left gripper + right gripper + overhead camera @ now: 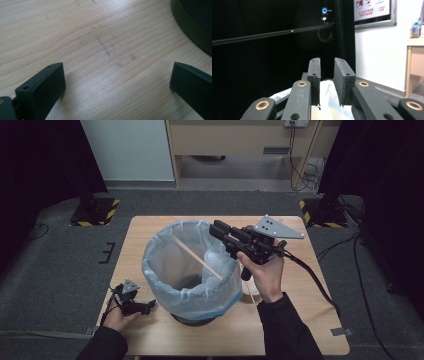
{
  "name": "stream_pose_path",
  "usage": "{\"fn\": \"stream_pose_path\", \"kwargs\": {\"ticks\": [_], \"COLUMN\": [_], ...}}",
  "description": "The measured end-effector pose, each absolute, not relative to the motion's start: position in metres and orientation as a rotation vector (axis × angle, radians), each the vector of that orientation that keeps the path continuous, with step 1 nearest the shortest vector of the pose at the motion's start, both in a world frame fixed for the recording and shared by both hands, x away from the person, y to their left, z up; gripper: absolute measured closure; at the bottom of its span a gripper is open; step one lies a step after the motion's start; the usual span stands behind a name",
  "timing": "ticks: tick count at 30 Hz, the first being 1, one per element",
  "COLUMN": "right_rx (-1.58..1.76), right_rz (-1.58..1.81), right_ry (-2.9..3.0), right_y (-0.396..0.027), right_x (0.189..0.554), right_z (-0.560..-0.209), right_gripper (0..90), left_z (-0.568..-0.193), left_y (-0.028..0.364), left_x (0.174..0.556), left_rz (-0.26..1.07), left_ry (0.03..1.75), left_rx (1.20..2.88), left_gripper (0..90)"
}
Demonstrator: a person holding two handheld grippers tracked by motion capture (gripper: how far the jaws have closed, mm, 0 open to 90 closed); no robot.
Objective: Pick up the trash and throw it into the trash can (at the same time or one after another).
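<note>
At frame centre, a wooden stick (198, 259) leans inside the lined bin (192, 270), dropped clear. The right gripper (216, 229) hovers above, slightly parted, empty; the left gripper (148, 306) rests spread on the counter (290, 320), lower left.

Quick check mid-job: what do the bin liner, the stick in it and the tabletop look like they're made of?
Liner: thin plastic film, pale blue and see-through, wrinkled over the rim. Stick: probably bare wood or bamboo, pale tan, straight, matte. Tabletop: light wood or wood-look laminate, with visible grain and a soft sheen; the pictures can't settle which.
</note>
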State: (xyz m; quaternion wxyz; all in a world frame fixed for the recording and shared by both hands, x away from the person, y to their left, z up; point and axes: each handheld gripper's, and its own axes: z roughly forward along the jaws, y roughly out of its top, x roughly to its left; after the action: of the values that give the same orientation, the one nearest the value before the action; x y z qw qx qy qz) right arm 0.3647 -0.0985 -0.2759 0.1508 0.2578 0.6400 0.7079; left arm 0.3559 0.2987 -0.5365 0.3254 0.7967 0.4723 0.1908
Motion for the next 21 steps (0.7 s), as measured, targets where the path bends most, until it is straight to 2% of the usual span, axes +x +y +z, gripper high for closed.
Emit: {"fn": "stream_pose_path", "kwargs": {"ticks": [2, 7, 8, 9, 14, 21], "right_rx": [0.743, 0.764, 0.764, 0.771, 0.783, 0.858], "right_rz": [2.036, 1.983, 1.983, 1.945, 1.845, 1.78], "right_ry": [1.808, 1.733, 1.733, 1.721, 1.715, 1.677], "right_y": [-0.104, -0.126, -0.126, -0.133, -0.147, -0.175], "right_x": [0.364, 0.364, 0.364, 0.366, 0.367, 0.368], "right_z": [-0.272, -0.257, -0.257, -0.254, -0.249, -0.255], "right_gripper": [75.2, 64.3, 64.3, 57.2, 50.7, 48.4], "left_z": [-0.536, -0.536, -0.536, -0.536, -0.536, -0.536], "left_y": [0.299, 0.299, 0.299, 0.299, 0.299, 0.299], "left_x": [0.356, 0.356, 0.356, 0.356, 0.356, 0.356], "left_rz": [0.5, 0.501, 0.501, 0.501, 0.501, 0.501], "left_ry": [1.238, 1.238, 1.238, 1.238, 1.238, 1.238], "left_rx": [2.088, 2.089, 2.089, 2.089, 2.088, 2.089], "left_gripper": [0.0, 0.0, 0.0, 0.0, 0.0, 0.0]}}
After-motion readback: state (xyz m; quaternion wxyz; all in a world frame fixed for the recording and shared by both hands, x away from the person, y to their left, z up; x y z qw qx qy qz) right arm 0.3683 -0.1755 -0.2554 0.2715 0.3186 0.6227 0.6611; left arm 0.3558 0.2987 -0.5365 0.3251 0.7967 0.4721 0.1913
